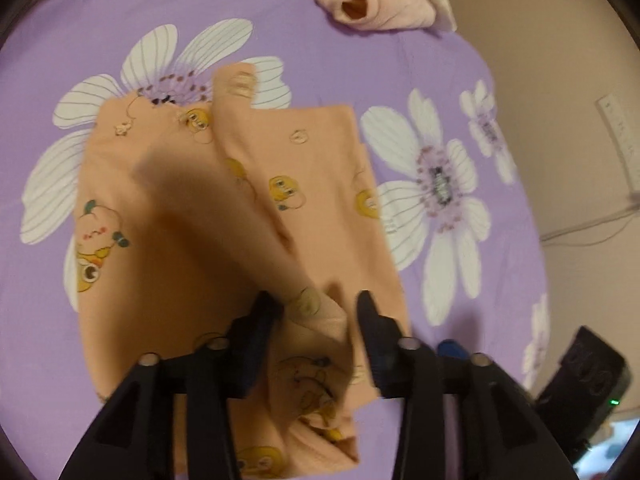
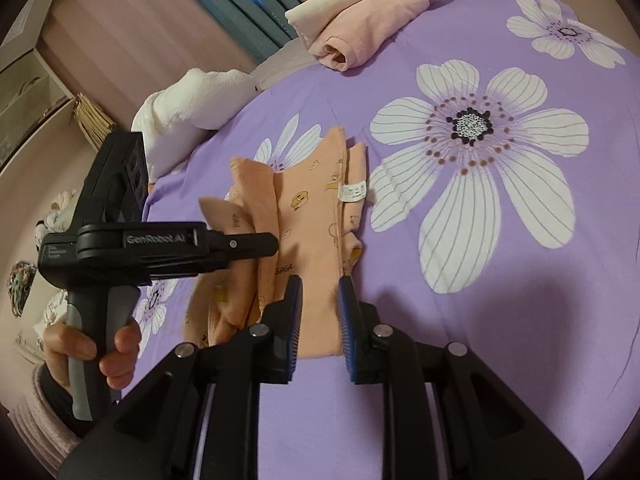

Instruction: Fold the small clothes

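Folding this peach cartoon-print baby garment, centre frame on the purple floral bedsheet, you're handling light, limp cotton that slumps, so pinch doubled edges or seams. Your left gripper stands parted around a raised fold, apparently not clamped. Your right gripper is released, straddling the near hem. Motion blur hides the lifted flap's detail; the lower hem is cut off behind the fingers.
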